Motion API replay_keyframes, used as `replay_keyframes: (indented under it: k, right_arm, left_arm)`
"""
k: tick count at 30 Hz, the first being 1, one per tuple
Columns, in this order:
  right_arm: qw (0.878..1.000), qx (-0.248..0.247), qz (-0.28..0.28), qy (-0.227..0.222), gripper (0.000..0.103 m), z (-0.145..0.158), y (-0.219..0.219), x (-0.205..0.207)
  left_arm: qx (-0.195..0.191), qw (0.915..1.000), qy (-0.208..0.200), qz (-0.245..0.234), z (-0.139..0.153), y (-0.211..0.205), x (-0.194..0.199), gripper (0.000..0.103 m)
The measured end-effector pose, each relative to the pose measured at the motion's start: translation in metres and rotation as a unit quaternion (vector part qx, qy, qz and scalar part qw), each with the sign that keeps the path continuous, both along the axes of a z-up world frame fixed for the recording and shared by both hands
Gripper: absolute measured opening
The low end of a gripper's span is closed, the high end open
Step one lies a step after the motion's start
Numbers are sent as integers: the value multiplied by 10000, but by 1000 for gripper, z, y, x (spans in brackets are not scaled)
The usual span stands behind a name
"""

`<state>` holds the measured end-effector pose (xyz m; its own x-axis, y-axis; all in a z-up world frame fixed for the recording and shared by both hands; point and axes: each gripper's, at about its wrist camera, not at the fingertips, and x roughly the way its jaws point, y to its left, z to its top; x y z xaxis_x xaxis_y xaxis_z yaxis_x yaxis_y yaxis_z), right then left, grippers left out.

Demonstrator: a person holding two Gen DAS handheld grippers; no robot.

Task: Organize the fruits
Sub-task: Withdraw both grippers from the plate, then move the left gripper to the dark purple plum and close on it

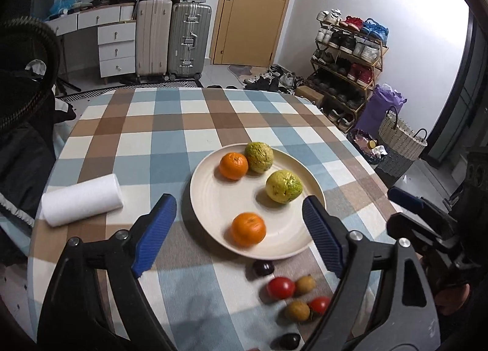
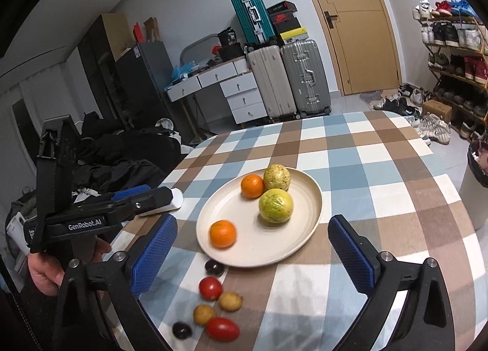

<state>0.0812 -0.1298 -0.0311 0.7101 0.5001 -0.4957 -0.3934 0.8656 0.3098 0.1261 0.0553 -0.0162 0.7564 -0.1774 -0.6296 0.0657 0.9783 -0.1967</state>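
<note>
Where the left wrist camera looks down over the checked tablecloth [image 1: 170, 137], the left gripper [image 1: 239, 222] hangs above the near edge of a cream plate [image 1: 213, 198], its blue-padded jaws spread wide with nothing between them. On the plate lie four fruits — an orange [image 1: 233, 165] touching a yellow-green fruit [image 1: 259, 157] at the far side, a second yellow-green fruit [image 1: 284, 186] toward the right, and a second orange [image 1: 248, 228] near the front rim. Just in front of the plate, on the cloth, sit small fruits: a dark plum [image 1: 263, 268], two red tomatoes [image 1: 281, 287], two tan round ones [image 1: 297, 310] and another dark one at the bottom edge. A white paper roll [image 1: 81, 200] lies on its side to the left of the plate. The right gripper [image 1: 418, 207] shows at the right edge; from here I cannot tell how its jaws stand.

From the right wrist camera, the right gripper [image 2: 253, 247] hovers over the plate's [image 2: 268, 247] near rim — jaws wide apart, empty. The same four fruits rest on the plate, and the small fruits cluster on the cloth below its left front edge. A hand [image 2: 58, 262] holds the left gripper at the left, seen side-on.
</note>
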Motion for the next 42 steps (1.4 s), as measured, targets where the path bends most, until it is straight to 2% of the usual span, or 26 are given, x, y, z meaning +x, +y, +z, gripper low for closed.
replay_keyframes:
  k: [3, 7, 8, 25, 33, 37, 39, 42]
  right_arm:
    - [10000, 13, 33, -71, 103, 3, 1, -15]
    - [9999, -22, 122, -72, 103, 1, 4, -29]
    - [9999, -38, 134, -64, 103, -1, 5, -33]
    - [9986, -362, -26, 380, 103, -43, 0, -61]
    - [9975, -440, -173, 529, 103, -56, -8, -69]
    - [9971, -457, -169, 589, 103, -59, -7, -69]
    - [9971, -462, -168, 586, 103, -60, -6, -69]
    - [9971, -463, -170, 574, 103, -59, -5, -70]
  left_arm:
    - [36, 10000, -4, 34, 0, -4, -13, 88]
    - [-12, 9999, -82, 146, -4, -4, -30, 101]
    - [26, 9997, -106, 204, -5, -5, -37, 102]
    - [10, 9992, 394, 98, -50, -18, -76, 102]
    - [59, 9974, 662, -262, -74, -28, -88, 102]
    - [302, 9960, 679, -499, -82, -39, -93, 102]
    - [337, 9947, 738, -630, -86, -43, -94, 101]
    - [299, 9930, 835, -781, -91, -47, -94, 92]
